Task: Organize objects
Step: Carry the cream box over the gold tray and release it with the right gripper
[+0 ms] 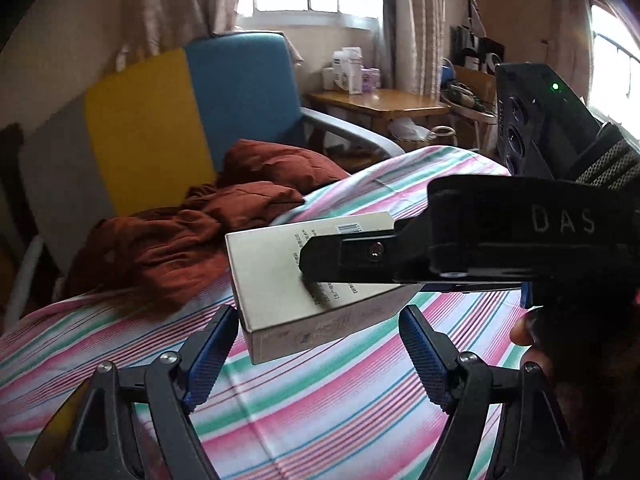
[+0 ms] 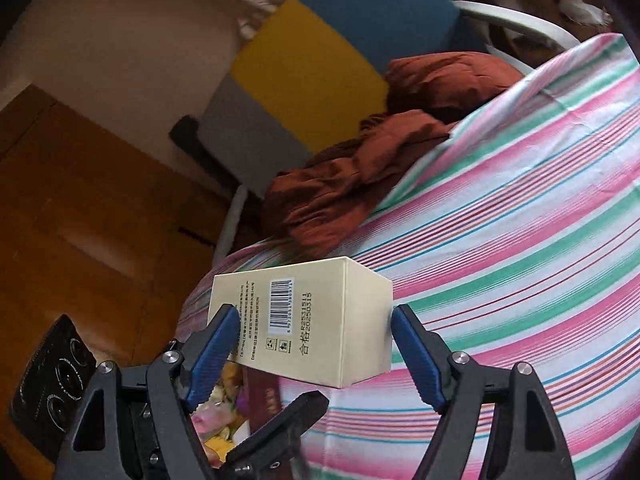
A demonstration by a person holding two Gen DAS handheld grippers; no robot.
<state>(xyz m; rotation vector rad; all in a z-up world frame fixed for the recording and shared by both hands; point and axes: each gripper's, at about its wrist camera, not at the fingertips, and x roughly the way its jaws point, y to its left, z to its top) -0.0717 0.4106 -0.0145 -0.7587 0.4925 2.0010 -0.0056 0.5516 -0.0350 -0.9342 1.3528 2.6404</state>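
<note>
Right gripper (image 2: 312, 350) clamped on our cream box (image 2: 320, 320), left gripper (image 1: 320, 350) released, rust cloth (image 1: 192, 232) at ten o'clock, striped sheet (image 1: 340, 412) beneath

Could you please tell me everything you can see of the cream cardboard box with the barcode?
The cream cardboard box is a closed rectangular carton with a matte surface, sharp edges, a black barcode, small printed text and symbols on one face. It sits tilted between the blue pads of the right gripper, raised above the striped pink, green and white bedsheet. In the left wrist view, that gripper's black finger crosses its top face. The left gripper stands open just below it, not touching.
</note>
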